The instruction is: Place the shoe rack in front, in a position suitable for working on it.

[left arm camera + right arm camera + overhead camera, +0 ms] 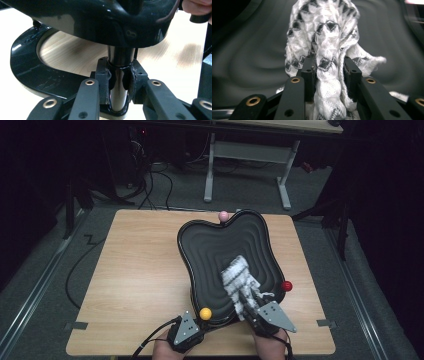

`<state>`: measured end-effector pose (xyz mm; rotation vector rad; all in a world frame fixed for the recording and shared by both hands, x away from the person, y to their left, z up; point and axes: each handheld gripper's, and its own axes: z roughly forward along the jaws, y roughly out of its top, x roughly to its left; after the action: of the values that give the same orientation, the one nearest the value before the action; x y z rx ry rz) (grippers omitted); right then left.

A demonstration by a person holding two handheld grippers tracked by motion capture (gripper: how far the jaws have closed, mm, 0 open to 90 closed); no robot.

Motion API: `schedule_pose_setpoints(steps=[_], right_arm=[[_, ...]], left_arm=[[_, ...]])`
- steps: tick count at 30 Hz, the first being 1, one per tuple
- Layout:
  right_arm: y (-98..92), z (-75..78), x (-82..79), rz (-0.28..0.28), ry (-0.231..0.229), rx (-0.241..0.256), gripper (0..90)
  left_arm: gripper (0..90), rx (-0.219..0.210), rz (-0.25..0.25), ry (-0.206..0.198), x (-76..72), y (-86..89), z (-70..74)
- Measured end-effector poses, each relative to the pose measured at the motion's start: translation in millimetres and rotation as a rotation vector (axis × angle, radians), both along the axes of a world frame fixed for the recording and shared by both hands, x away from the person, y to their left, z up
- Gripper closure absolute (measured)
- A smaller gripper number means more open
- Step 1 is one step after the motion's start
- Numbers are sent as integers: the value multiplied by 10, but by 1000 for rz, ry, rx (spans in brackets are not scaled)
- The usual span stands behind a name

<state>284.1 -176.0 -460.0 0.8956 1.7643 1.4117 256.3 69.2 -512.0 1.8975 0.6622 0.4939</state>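
A dim room with dark floor, loose cables and a white-legged desk at the back surrounds the pale wooden tabletop point(130, 285). In the high view a black, wavy-rimmed tray point(200, 245) with a ridged inner surface stands just ahead of both claws, raised on a stand; small pink point(223, 215), red point(286, 286) and yellow balls point(205, 313) sit on its rim. The left claw point(192, 327) sits at the near edge beside the yellow ball, low under the rim, apparently to steady the piece. The right claw point(247, 307) reaches over the near rim, and a white cloth with dark pattern point(239, 277) trails from it forward across the tray's inside, which reads as wiping.

In the left gripper view the claw point(119, 82) is clenched on a glossy black post point(120, 75) that rises between its jaws to the tray's underside point(100, 22) directly above; the curved black base point(27, 67) sweeps off to one side on the wood. Holding the post likely keeps the tray from turning or tipping under the rubbing.

In the right gripper view the claw point(329, 75) is clamped on the bunched cloth point(324, 37), which spills ahead of the jaws and rests on the grey ridged surface point(249, 57) beyond, so the fabric, not the jaws, seems to meet the tray.
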Motion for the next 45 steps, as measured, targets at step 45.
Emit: schedule_pose_setpoints(steps=[45], right_arm=[[-617,43,246,-251,45,70,724]], left_arm=[[736,-3,-7,0,4,-9,-4]])
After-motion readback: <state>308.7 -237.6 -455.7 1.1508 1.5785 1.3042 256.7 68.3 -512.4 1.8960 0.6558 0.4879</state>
